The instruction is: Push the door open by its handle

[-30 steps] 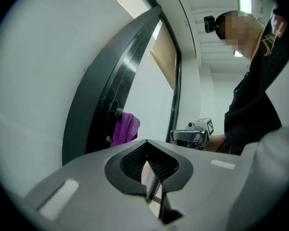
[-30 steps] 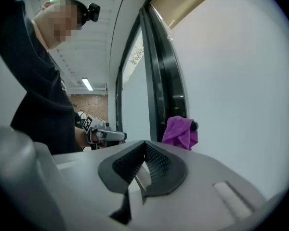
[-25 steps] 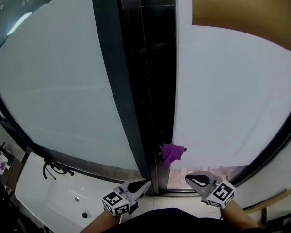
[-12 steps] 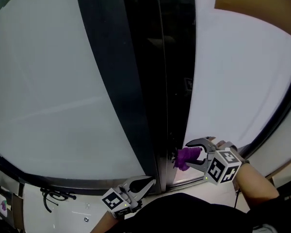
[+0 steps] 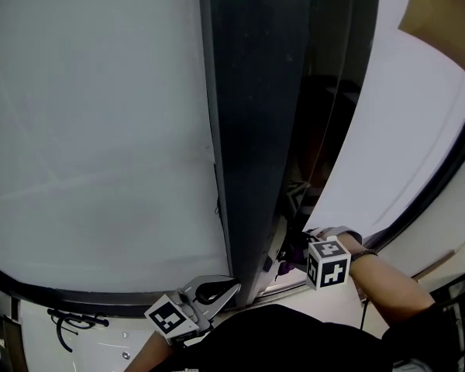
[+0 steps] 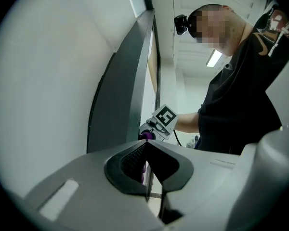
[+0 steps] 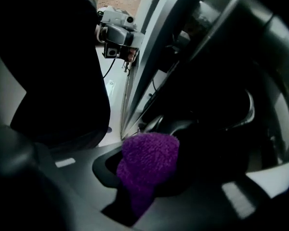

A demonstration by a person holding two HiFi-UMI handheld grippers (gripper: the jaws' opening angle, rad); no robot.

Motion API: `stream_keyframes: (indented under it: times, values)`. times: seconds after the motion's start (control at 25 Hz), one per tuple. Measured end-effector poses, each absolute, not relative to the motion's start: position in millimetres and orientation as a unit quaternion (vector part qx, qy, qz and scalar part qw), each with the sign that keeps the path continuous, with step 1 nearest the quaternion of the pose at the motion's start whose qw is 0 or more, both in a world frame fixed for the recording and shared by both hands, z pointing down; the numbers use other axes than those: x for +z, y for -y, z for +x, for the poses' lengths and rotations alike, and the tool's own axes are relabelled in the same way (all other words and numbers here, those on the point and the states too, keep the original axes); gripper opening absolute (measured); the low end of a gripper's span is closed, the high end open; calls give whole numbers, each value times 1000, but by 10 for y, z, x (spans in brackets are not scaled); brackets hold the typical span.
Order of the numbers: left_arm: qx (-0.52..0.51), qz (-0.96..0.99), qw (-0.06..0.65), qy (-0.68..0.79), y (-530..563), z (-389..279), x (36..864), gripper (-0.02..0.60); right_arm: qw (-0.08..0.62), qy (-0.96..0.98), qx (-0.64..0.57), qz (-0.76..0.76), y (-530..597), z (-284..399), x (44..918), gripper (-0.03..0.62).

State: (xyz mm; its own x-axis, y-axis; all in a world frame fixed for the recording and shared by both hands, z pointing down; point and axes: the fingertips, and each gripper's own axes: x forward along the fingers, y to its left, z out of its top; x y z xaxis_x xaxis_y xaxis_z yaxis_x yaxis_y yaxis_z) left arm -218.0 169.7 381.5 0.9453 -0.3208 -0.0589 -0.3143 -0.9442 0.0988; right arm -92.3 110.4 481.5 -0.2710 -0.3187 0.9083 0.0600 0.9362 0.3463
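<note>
The door handle (image 5: 292,248), wrapped in fuzzy purple cloth, juts from the edge of the white door (image 5: 403,130) low in the head view. My right gripper (image 5: 296,253) reaches in from the right and its jaws are closing, with the handle (image 7: 149,165) filling the gap and the pads pressing on the cloth. The door stands swung inward, showing a dark gap beside the black frame post (image 5: 256,130). My left gripper (image 5: 221,289) hangs low near the post's foot, away from the handle, jaws shut and empty (image 6: 147,150).
A large frosted white panel (image 5: 93,130) fills the left side of the frame post. A white basin with a black faucet (image 5: 66,320) lies at the bottom left. The person's dark clothing (image 5: 294,339) covers the bottom middle.
The right gripper rose from low down to the purple handle and closed round it. The door swung inward, so the dark gap is wider. The left gripper stayed low.
</note>
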Motion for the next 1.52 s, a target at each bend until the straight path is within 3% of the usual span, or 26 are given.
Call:
stream_keyframes:
  times: [0.2,0.76,1.04,1.24,1.52]
  values:
    - [-34,984,66,161,-1677,-2234,3877,0,597,776,-170,111,-1012,-909,4813,78]
    - [-50,982,70,169,-1635,-2344,3859,0,562,792,-184,156,-905,-911,4812,66]
    - [-53,981,76,168,-1700,-2292,3842,0,493,827,-195,186,-899,-901,4802,64]
    - [-53,983,67,165,-1758,-2171,3770,0,402,863,-210,225,-790,-843,4766,64]
    - [-42,984,61,161,-1826,-2018,3710,0,430,860,-191,196,-392,-896,4839,64]
